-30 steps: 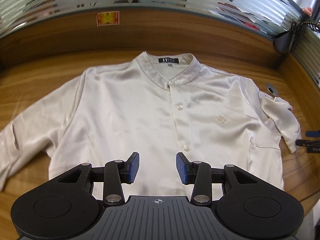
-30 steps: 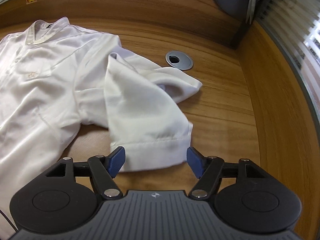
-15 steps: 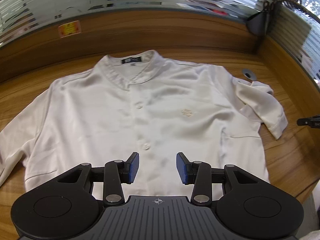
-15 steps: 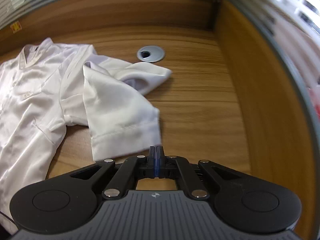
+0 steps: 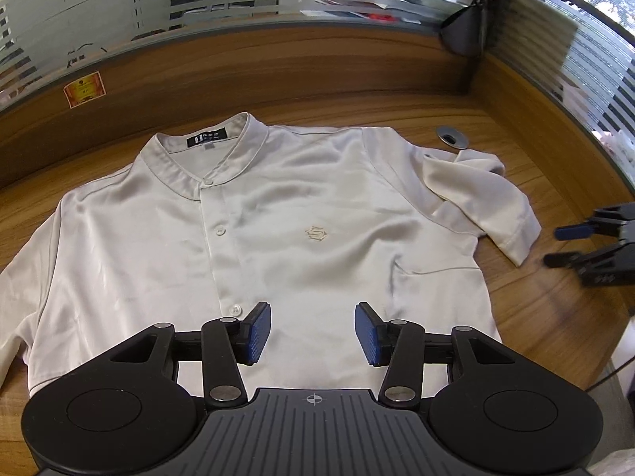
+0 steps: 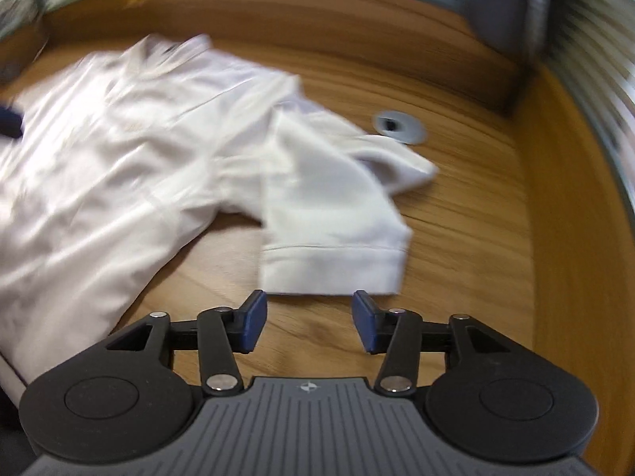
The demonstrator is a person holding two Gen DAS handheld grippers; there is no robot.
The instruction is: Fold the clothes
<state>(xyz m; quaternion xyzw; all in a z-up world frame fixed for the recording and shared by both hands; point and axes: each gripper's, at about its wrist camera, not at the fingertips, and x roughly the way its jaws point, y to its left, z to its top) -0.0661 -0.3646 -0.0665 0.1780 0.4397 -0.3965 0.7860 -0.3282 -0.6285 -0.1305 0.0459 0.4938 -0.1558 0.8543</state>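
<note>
Shirt (image 5: 278, 238) flat, collar toward frame top. Right gripper (image 6: 309, 319) just reopened, empty; left gripper (image 5: 313, 333) widening, released, shifted rightward.

A pale cream, satin-like shirt (image 5: 246, 238) lies face up and spread flat across the middle of the left wrist view, collar toward the top of the frame. It has a band collar with a dark label inside, a buttoned placket and a small embroidered emblem on the chest. Its sleeve at the right of the frame is folded over itself and rumpled, cuff hem pointing lower right.
</note>
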